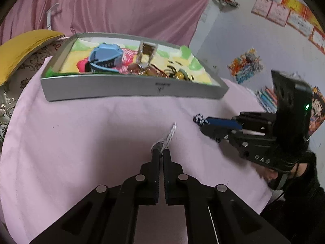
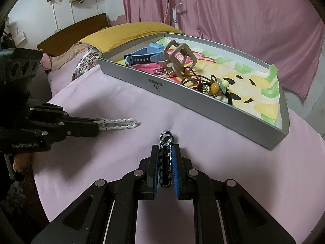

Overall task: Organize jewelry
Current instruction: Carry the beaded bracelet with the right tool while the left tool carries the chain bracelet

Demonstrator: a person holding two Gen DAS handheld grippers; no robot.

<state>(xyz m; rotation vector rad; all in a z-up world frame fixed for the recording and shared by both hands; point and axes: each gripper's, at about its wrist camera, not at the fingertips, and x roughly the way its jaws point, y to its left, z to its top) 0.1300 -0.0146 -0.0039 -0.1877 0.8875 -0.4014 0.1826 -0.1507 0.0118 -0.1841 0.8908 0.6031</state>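
Observation:
A grey shallow box point(image 1: 130, 88) point(image 2: 182, 93) stands on the pink cloth. In it lie a blue watch point(image 1: 106, 58) point(image 2: 145, 56), a beige clip point(image 1: 146, 56) point(image 2: 180, 58) and beaded hair ties point(image 1: 176, 74) point(image 2: 213, 86). My left gripper point(image 1: 161, 152) point(image 2: 97, 126) is shut on a white braided band point(image 1: 171, 133) point(image 2: 117, 123), held just above the cloth in front of the box. My right gripper point(image 2: 165, 148) point(image 1: 205, 121) is shut on a black-and-white braided band point(image 2: 166, 156) point(image 1: 199, 119), to the right of the left one.
A yellow pillow point(image 2: 130, 33) point(image 1: 22, 49) and patterned bedding point(image 1: 22, 75) lie behind the table on the left. A pink curtain point(image 2: 233, 12) hangs behind. Posters and coloured pencils point(image 1: 266, 98) are at the right wall.

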